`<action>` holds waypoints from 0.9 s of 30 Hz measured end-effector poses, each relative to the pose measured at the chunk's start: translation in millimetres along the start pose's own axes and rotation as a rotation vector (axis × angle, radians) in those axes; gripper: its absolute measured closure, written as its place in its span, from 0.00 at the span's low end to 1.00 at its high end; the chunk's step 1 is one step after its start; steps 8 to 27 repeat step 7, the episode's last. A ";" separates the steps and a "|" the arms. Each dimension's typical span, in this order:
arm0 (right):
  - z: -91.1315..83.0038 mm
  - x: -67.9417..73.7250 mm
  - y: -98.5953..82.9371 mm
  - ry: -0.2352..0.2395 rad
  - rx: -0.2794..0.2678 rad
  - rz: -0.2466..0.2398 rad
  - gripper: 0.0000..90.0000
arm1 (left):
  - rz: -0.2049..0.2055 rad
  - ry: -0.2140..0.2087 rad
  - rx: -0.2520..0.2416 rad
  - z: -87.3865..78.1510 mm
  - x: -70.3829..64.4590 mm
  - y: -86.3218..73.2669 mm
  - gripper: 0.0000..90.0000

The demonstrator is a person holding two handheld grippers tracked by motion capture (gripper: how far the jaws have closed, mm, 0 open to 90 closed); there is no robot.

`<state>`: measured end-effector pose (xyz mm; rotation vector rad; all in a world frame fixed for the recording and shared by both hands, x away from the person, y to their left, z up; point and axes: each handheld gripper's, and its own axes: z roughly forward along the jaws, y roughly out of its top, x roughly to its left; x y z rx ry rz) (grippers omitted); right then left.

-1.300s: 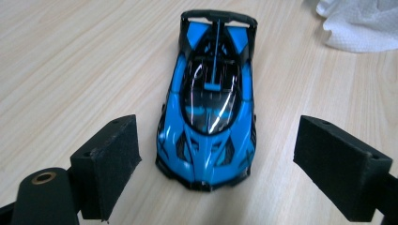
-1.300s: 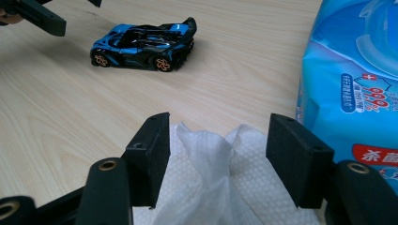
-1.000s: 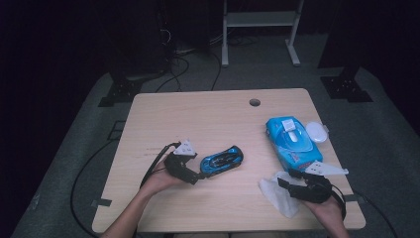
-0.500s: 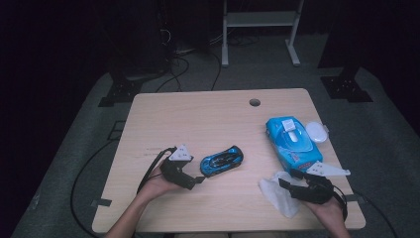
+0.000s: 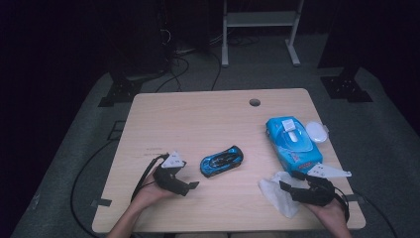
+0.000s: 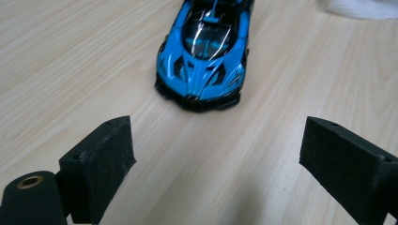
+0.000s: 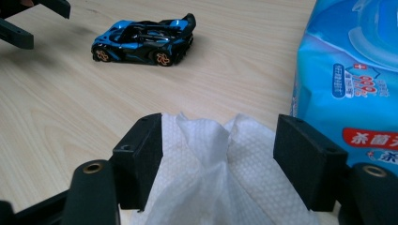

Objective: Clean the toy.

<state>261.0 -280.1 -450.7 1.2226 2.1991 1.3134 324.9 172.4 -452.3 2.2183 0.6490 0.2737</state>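
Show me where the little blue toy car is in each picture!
High view: the small blue and black toy car sits near the table's middle, right of the left gripper.
Left gripper view: top centre, beyond the open jaws.
Right gripper view: upper left.
Shared landmark: the white crumpled wipe.

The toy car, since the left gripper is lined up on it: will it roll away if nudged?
Probably: the toy car stands on wheels on smooth bare table, nose toward the open left gripper. It looks small, likely light. Squeezing its sides seems safer than pushing.
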 end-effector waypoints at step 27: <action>-3.9 0.9 -4.4 0.012 -0.015 -0.013 0.32 | -0.051 0.014 -0.031 -5.7 -2.5 -11.3 0.11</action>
